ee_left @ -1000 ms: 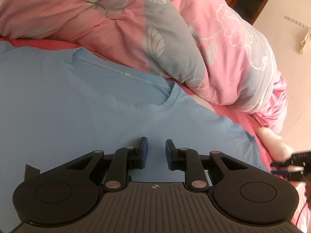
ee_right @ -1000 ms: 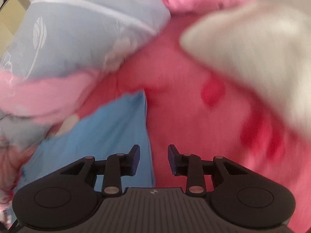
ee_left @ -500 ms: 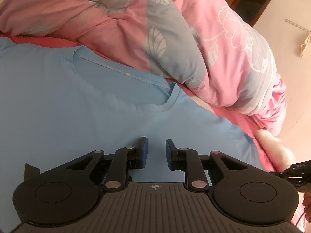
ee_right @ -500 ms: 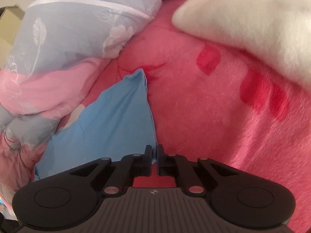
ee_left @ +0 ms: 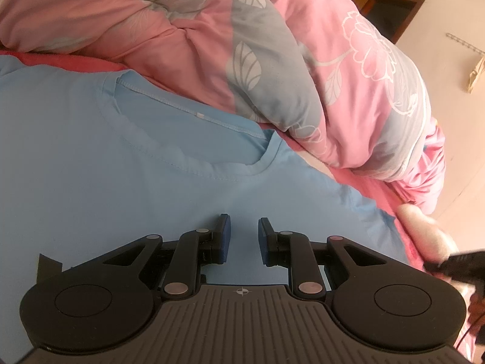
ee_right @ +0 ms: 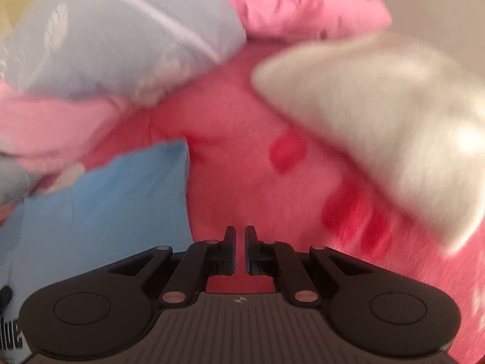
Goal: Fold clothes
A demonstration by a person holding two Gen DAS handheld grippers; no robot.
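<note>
My left hand-held gripper [ee_left: 244,236] hangs over the chest of the light blue T-shirt [ee_left: 121,182] with its fingers spread, a clear gap between the blue pads [ee_left: 225,238], and nothing between them. I cannot tell whether the tips touch the cloth. The T-shirt lies flat on the bed, its front up, and its neckline [ee_left: 194,139] sits just beyond my fingers, with the collar seam toward the far side. Past the collar a pink and grey flowered quilt [ee_left: 242,60] is heaped up, touching the shirt's upper edge. At the right edge of this view a dark blurred shape shows, which is my right hand-held gripper [ee_left: 460,265], beside a white fluffy thing [ee_left: 424,227].

My right hand-held gripper [ee_right: 240,250] has its fingers drawn almost together, with only a thin slit left, and it holds nothing. It hovers over the pink fleece blanket [ee_right: 242,182], just beside the T-shirt's sleeve [ee_right: 127,197], which lies to its left and apart from the fingers. This view is blurred. The white fluffy thing [ee_right: 379,121] lies ahead to the right on the blanket, and the quilt [ee_right: 121,45] rises ahead to the left.
</note>
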